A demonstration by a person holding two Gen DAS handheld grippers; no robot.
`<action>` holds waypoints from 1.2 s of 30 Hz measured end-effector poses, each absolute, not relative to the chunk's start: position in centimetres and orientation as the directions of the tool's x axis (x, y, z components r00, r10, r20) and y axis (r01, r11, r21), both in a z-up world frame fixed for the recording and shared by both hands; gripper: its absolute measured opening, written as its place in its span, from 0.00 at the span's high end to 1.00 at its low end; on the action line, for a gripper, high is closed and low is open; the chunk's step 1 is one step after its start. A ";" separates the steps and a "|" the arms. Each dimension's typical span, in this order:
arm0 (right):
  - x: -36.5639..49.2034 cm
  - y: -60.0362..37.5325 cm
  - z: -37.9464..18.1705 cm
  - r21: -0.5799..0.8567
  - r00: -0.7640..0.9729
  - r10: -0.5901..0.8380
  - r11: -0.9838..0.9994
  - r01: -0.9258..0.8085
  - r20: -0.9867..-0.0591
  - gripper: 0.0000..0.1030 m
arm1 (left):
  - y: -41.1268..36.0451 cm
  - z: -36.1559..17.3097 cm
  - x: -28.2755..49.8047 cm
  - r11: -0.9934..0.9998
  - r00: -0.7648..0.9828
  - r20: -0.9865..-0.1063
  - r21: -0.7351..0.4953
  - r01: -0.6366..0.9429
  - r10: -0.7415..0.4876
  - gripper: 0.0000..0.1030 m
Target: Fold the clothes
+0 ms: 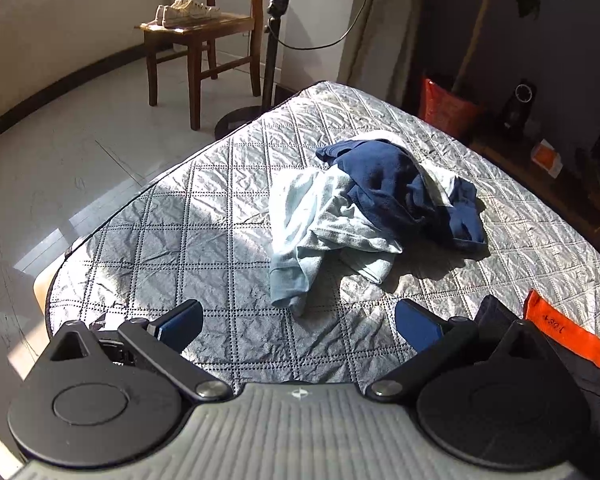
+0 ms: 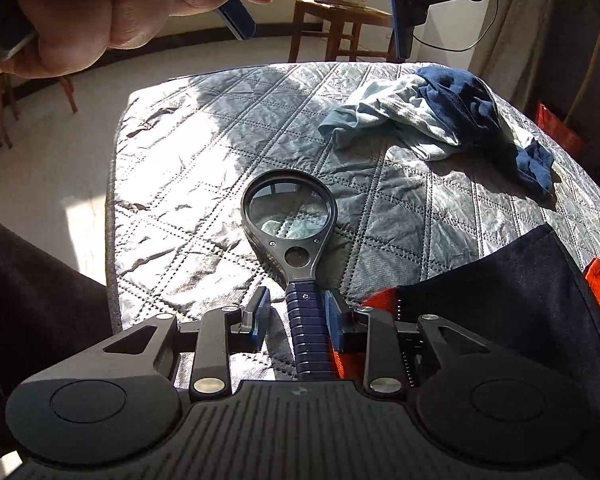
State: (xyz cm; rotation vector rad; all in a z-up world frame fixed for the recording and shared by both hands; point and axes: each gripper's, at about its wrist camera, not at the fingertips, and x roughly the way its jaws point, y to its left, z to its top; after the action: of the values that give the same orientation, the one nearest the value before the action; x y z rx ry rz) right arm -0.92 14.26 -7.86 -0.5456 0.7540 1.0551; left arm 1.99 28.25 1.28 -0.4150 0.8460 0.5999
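A magnifying glass (image 2: 290, 220) with a black frame and ribbed dark-blue handle lies on the quilted silver cover (image 2: 188, 152) of the table, nearest the right wrist camera, its handle running between the blue-padded fingers of the right gripper (image 2: 296, 316). The right-hand pad is against the handle; the left-hand pad stands slightly off it, so whether the claw actually grips cannot be told. A dark cloth with orange trim (image 2: 520, 312) lies at the near right edge of the table, just beside that gripper.

In the left wrist view, the left gripper (image 1: 298, 322) hangs with its claw spread wide and holding nothing, above the near part of the table cover (image 1: 160, 240). The same dark cloth with its orange trim (image 1: 560, 332) shows at the near right edge.

The clothes to be folded sit unfolded in a crumpled heap toward the far right part of the table: a pale blue garment (image 1: 312, 224) sprawls toward the middle, and a navy garment (image 1: 400, 188) is bunched on top of it and trails off toward the right edge.

A person's hand (image 2: 112, 4) fills the upper left of the right wrist view. Beyond the far edge of the table stands a wooden chair (image 1: 204, 36) with a pair of white sneakers (image 1: 186, 10) on its seat.
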 end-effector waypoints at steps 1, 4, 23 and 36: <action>-0.6 14.3 -8.0 -0.030 0.285 0.574 0.412 -0.911 -0.768 0.65 | 28.2 1.2 2.0 0.762 0.514 -0.793 -0.102 -0.640 0.326 0.01; -0.2 15.1 -8.2 0.000 0.282 0.595 0.429 -0.903 -0.753 0.77 | 28.5 1.2 1.9 0.751 0.511 -0.793 -0.106 -0.651 0.331 0.01; -2.7 9.4 -7.1 -0.194 0.446 0.517 0.470 -0.861 -0.730 0.31 | 27.8 0.7 2.7 0.774 0.504 -0.813 -0.108 -0.624 0.293 0.01; -1.1 7.4 -4.7 -0.070 0.485 0.553 0.608 -0.791 -0.678 0.93 | 26.0 -0.5 3.7 0.808 0.474 -0.841 -0.080 -0.584 0.260 0.01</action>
State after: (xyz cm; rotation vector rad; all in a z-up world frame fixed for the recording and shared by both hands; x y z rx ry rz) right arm -1.05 7.45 -4.73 -0.4030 0.6609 0.8451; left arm 3.66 25.96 -0.52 -0.3837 0.9452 0.5314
